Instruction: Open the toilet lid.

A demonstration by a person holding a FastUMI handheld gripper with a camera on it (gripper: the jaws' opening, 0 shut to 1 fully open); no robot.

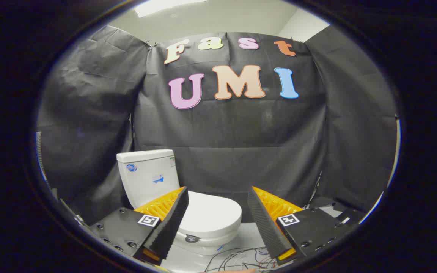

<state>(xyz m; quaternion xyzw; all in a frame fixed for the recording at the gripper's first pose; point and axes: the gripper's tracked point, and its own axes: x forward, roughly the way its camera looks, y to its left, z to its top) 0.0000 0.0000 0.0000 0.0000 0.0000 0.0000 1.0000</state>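
A white toilet stands on the floor ahead and a little to the left, its front pointing right. Its lid lies flat and closed over the bowl, and the white tank rises behind it at the left. My gripper is open, held well back from the toilet and above lid height. The left finger overlaps the lid's rear part in view; the right finger stands off to the right of the bowl. Nothing is between the fingers.
Black cloth walls close in the booth behind and on both sides. Loose cables lie on the pale floor just in front of the bowl. Dark equipment sits low at the right by the wall.
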